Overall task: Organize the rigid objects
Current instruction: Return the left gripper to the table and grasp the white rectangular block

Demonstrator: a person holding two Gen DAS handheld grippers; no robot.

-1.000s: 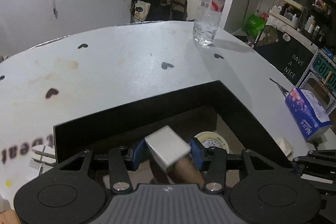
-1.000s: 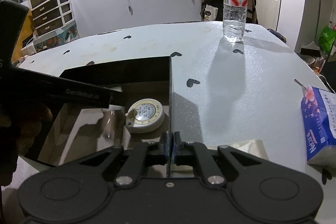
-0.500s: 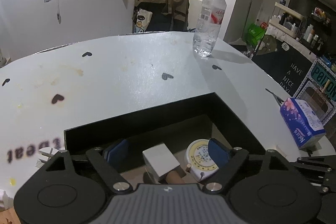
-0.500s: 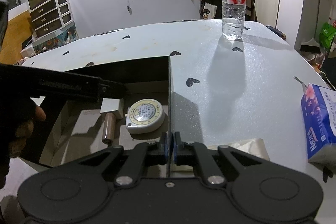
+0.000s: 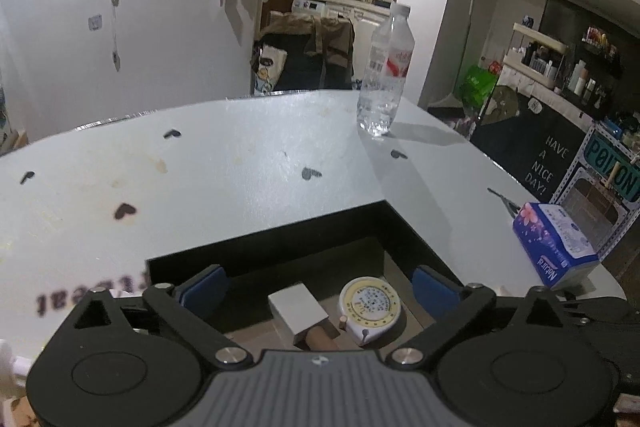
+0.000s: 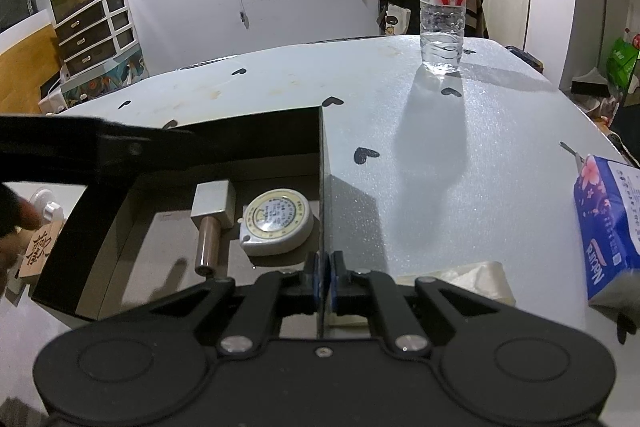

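Mallet (image 5: 297,310) and tape measure (image 5: 370,303) lie side by side on the floor of the black open box (image 6: 224,135), near its right wall; the mallet's pale block head points to the far wall and its short brown handle (image 6: 207,247) runs back toward the near edge. The left gripper (image 5: 316,291) hangs above them, its jaws having just been opening and now spread wide, with nothing pressed between the blue pads; the mallet sits loose below the gap. The right gripper (image 6: 322,277) is closed tight on the thin right wall of the box, near its front corner, and appears to steady it on the table (image 5: 240,167).

Both items look stiff and hard, so neither should deform under a pinch. The mallet probably carries most of its weight in the head; taking it across the flat sides of the block would likely hold better than the round, smooth handle, which could roll or swing. The tape measure is a smooth rounded case, best gripped across its flat faces or narrow waist. A wooden tile (image 6: 38,247) and a small knobbed piece (image 6: 47,209) lie outside the box's left wall, beside a fingertip (image 6: 26,217). A water bottle (image 6: 442,3) stands near the table's far edge, and a tissue pack (image 6: 608,227) at the right edge.
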